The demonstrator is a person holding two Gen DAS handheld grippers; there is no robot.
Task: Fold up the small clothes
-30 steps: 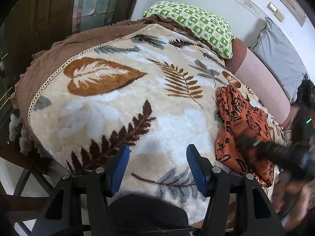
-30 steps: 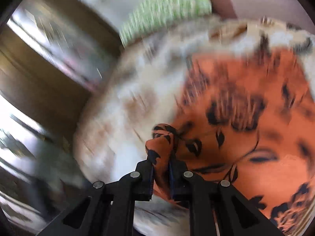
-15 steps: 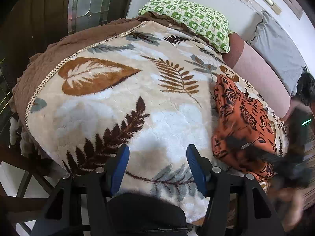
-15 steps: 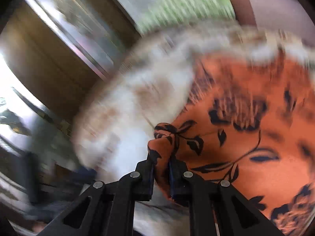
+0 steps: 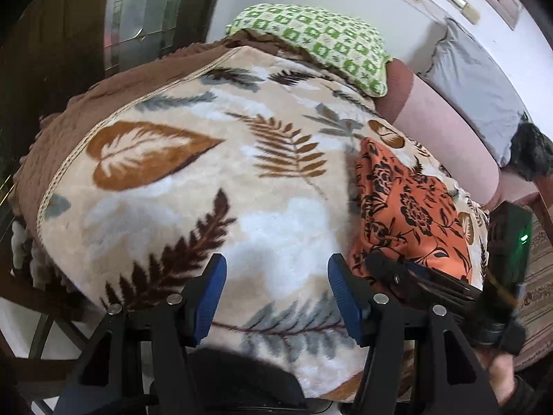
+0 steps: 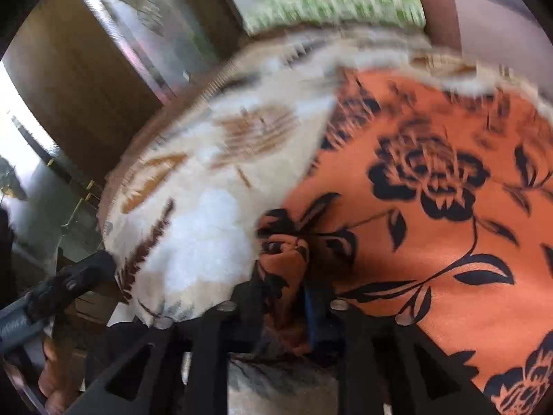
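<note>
An orange cloth with black flowers lies on the right side of the leaf-patterned blanket. My right gripper is shut on a bunched corner of the orange cloth at its near left edge; it also shows in the left wrist view. My left gripper is open and empty, above the blanket's near edge, left of the cloth.
A green-patterned pillow lies at the far end of the bed. A pink bolster and a grey pillow lie along the right side by the wall. A dark wooden wardrobe stands to the left.
My right gripper has dragged the cloth's corner leftward across the blanket, still shut on it. My left gripper has stayed open and shifted only a little.
</note>
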